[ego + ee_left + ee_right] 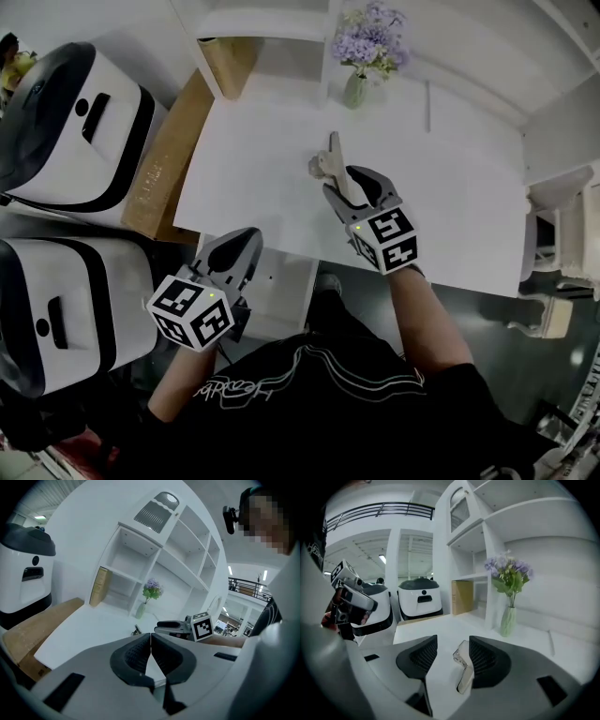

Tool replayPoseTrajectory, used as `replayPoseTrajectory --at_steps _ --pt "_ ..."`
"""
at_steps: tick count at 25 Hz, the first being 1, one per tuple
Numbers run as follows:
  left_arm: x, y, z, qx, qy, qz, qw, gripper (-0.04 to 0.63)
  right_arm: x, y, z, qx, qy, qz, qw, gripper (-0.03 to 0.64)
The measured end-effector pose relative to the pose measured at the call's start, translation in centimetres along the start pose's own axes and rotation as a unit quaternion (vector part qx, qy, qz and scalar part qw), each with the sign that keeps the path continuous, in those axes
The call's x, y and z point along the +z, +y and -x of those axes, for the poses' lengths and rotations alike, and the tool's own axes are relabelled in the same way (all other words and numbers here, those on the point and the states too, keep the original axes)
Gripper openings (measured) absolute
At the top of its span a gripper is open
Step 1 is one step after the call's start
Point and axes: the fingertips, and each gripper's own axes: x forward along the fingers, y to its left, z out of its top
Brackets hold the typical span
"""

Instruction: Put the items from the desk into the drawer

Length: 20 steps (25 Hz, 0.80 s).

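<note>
The left gripper (246, 242) sits at the lower left of the head view, close to the body, on a bent left forearm (178, 389). Its jaws are pressed together with nothing between them. The right gripper (345, 183) reaches forward at the centre of the frame on an outstretched right forearm (424, 314), pointing slightly downward. Its jaws stand wide apart. A small pale object (464, 670) lies between them, close beside the right-hand jaw and not clamped.
</note>
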Motion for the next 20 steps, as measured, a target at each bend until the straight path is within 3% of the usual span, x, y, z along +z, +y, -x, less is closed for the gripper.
replayPoseTrajectory --at_steps 9,14,20 --pt "-0.3 2.6 -1.1 0.046 -0.004 0.02 0.9988 0.021 -3.8 -2.5 -7.2 0.002 0.079 0.032 0.996 0.213" --pt "-0.4 4.2 -0.6 0.07 -0.015 0.033 0.9969 0.021 -5.9 -3.4 -9.0 -0.021 0.122 0.036 0.992 0.213" --pt "-0.5 5.3 0.4 0.083 -0.022 0.042 0.9954 0.021 -6.0 -3.8 -9.1 -0.037 0.13 0.034 0.99 0.172"
